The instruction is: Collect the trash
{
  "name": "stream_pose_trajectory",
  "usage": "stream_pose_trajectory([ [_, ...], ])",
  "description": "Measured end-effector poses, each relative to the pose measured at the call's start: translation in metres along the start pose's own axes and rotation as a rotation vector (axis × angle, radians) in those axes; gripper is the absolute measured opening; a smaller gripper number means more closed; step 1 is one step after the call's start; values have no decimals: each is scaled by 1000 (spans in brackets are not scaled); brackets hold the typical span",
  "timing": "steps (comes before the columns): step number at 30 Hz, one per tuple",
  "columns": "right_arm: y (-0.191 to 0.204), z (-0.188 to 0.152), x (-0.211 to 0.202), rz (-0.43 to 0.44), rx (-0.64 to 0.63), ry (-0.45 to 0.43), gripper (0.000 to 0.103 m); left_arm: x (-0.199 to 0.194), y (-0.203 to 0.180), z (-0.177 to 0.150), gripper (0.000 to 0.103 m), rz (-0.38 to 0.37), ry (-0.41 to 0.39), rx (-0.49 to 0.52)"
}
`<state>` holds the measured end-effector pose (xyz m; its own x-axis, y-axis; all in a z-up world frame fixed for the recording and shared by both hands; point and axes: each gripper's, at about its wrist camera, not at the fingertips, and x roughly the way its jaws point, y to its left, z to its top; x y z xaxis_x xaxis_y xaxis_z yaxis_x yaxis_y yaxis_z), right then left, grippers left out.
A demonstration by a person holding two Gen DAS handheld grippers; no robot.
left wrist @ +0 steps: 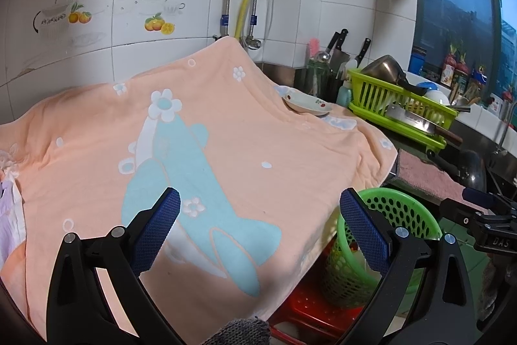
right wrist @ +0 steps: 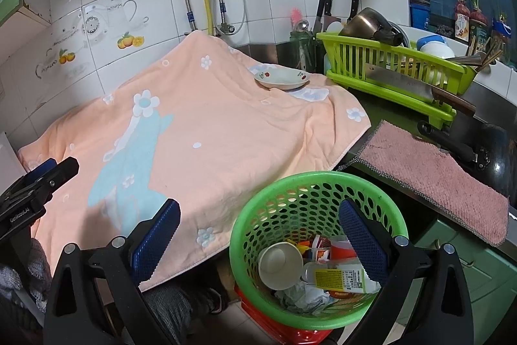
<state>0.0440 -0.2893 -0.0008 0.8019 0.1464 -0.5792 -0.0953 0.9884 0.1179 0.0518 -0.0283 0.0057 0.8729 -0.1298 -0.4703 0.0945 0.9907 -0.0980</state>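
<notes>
A white-tiled kitchen bench point(right wrist: 371, 109) lies under a peach towel with a pale blue rocket print point(right wrist: 200, 131), a shallow white dish with red cherries point(right wrist: 281, 79) resting on its far corner. The round green perforated plastic basket point(right wrist: 310, 183) stands just beside the bench edge, holding a white paper cup point(right wrist: 279, 261), a labelled bottle point(right wrist: 342, 278) and what looks like crumpled wrappers. The left tongs point(left wrist: 260, 228) hover apart over the towel; the right tongs point(right wrist: 258, 235) hover apart over the basket rim, both empty.

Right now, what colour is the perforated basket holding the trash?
Bright green. The trash basket shows best in the right wrist view, standing on something red.
</notes>
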Motion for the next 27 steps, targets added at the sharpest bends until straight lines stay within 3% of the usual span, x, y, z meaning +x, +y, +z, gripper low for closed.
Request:
stream_pose_trajectory([
  [27, 2, -6, 8, 2, 4, 11, 95, 7, 0, -5, 98, 4, 13, -2],
])
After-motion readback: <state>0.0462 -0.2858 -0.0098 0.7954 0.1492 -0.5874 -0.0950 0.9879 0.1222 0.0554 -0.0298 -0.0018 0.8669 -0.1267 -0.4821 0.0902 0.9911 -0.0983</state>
